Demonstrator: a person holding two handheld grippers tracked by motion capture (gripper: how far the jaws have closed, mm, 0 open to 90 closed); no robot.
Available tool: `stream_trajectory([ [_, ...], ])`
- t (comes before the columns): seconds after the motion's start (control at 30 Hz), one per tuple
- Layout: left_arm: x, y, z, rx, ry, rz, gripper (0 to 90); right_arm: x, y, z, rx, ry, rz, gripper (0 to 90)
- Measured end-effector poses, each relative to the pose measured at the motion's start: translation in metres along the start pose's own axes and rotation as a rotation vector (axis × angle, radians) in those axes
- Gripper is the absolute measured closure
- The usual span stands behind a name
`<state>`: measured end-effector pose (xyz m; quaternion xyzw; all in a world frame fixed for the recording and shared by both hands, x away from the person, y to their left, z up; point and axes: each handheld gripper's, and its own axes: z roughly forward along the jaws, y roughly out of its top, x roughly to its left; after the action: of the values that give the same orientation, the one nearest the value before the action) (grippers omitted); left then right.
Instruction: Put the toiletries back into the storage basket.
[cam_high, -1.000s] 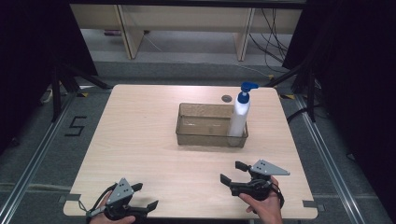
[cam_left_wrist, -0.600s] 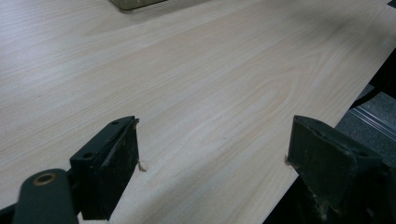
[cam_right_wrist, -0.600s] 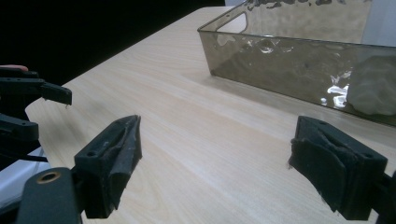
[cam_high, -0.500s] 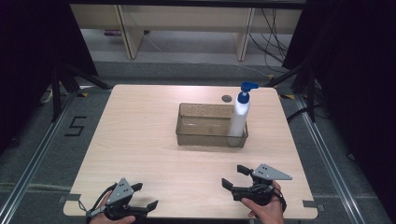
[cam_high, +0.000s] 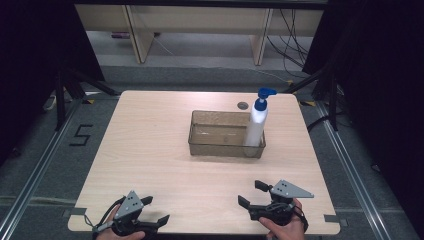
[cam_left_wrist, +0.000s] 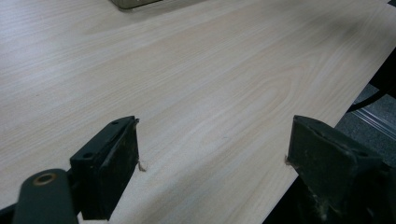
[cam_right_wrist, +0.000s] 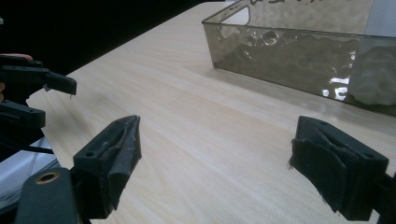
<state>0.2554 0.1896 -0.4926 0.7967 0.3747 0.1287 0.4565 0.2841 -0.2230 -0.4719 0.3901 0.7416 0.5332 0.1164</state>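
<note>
A pale wood-grain table (cam_high: 150, 150) sits on a grey floor with dark curtains on both sides and light shelving behind it. You hold your left gripper (cam_high: 156, 210) at the near-left corner with its jaws spread wide and nothing between them — they hang over bare wood, and in the left gripper view (cam_left_wrist: 212, 154) one jaw reaches past the table's edge. Your right gripper (cam_high: 252, 194) is near the front edge toward the right, jaws likewise wide apart and gripping nothing, your hand (cam_high: 285, 227) wrapped around its body. The smoky clear tub (cam_high: 220, 145) stands past the middle of the table, well apart from both grippers, and the white pump bottle (cam_high: 256, 125) with its blue head stands upright in the tub's right end. The high view gives you the whole layout and the small dark disc (cam_high: 243, 105) on the table behind the tub. The right gripper view (cam_right_wrist: 215, 154) gives you the tub's rippled near wall (cam_right_wrist: 289, 60) close up, the bottle's base blurred white through it, and your other gripper at the far left. The left gripper view catches just a corner of the tub at its top edge.
</note>
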Motion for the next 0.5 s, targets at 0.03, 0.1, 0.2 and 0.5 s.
stream_trajectory([
  [0.03, -0.0001, 0.0, 0.0001, 0.0, 0.0, 0.0, 15.9, 0.0, -0.0002, -0.0003, -0.015, -0.001, -0.012, 16.2],
  [0.1, -0.0001, 0.0, 0.0, 0.0, 0.0, 0.0, 15.9, 0.0003, -0.0005, -0.0016, -0.008, -0.003, -0.012, 16.2],
  [0.2, 0.0002, -0.0005, 0.0011, -0.007, -0.005, -0.007, 15.9, 0.002, -0.002, -0.0018, -0.01, 0.005, 0.0, 16.1],
  [0.5, 0.0006, -0.0001, 0.0, -0.003, -0.007, -0.005, 15.8, 0.0039, -0.0071, -0.0024, 0.003, -0.01, 0.002, 16.2],
])
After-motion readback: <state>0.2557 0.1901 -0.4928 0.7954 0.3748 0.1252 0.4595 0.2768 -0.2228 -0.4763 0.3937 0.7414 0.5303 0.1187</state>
